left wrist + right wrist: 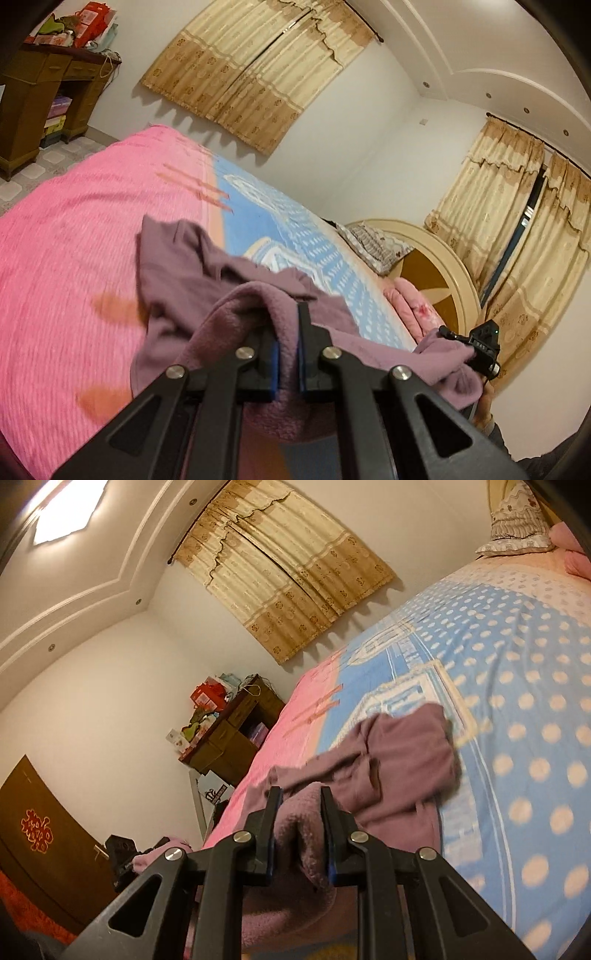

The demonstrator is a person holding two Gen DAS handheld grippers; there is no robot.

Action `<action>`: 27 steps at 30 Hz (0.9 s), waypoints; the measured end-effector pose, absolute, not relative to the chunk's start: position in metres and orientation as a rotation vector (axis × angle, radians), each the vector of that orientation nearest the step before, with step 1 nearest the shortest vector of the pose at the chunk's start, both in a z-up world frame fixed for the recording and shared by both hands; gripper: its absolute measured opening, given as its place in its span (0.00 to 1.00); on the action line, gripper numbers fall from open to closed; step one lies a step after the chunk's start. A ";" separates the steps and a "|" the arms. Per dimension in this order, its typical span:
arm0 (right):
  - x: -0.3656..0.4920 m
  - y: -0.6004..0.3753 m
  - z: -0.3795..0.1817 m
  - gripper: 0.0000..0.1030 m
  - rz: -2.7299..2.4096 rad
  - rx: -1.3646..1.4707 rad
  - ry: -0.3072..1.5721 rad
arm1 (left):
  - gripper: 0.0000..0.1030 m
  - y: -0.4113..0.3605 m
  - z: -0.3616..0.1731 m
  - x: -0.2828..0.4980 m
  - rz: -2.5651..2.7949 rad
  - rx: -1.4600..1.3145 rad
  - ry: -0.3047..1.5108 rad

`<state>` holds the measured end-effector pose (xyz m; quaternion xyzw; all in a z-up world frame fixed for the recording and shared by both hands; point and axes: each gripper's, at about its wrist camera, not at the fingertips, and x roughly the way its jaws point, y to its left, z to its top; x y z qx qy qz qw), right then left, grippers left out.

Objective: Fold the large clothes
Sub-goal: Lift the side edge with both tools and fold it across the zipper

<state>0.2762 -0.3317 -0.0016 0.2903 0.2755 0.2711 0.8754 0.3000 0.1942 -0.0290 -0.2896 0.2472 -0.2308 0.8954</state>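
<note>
**Both grippers pinch the mauve garment above the bed**

In the left wrist view we begin at the far left, where a brown wooden dresser [48,96] stands against the white wall, its top piled with red and green bags [79,26]. To its right hang beige patterned curtains [255,70]. Below them the wide bed [66,229] fills the middle: we see its pink ribbed cover on the left and a blue cover with pale dots [295,229] on the right. The large mauve fleece garment [177,266] lies bunched across the near part of the bed, partly on the pink and partly on the blue. Our left gripper [288,332], black with blue pads, has its jaws drawn narrow and clamped on a thick fold of that garment at the near edge. Further right, the cloth stretches over to our right gripper [480,345], seen small and from the side, with fabric bunched at its tip. Behind it are a round cream and brown headboard [436,266] and a second pair of curtains.

In the right wrist view we find a dark brown door [40,834] at the near left and the dresser beyond it. Near the centre our right gripper [298,808] squeezes a plump fold of the garment [399,760] between its jaws, held slightly wider than the left pair. The rest of the garment spreads to the right over the blue dotted cover.
</note>
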 end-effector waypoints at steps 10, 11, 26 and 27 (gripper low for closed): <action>0.415 -0.306 0.005 0.19 0.488 0.569 0.653 | 0.07 0.211 -0.057 0.405 -0.392 -0.591 0.612; 0.429 -0.303 -0.003 0.19 0.464 0.560 0.669 | 0.07 0.212 -0.065 0.414 -0.380 -0.595 0.635; 0.493 -0.286 -0.068 0.66 0.179 0.322 0.703 | 0.96 0.218 -0.075 0.418 -0.157 -0.517 0.631; 0.485 -0.282 -0.063 0.66 0.190 0.294 0.681 | 1.00 0.222 -0.071 0.412 -0.157 -0.527 0.594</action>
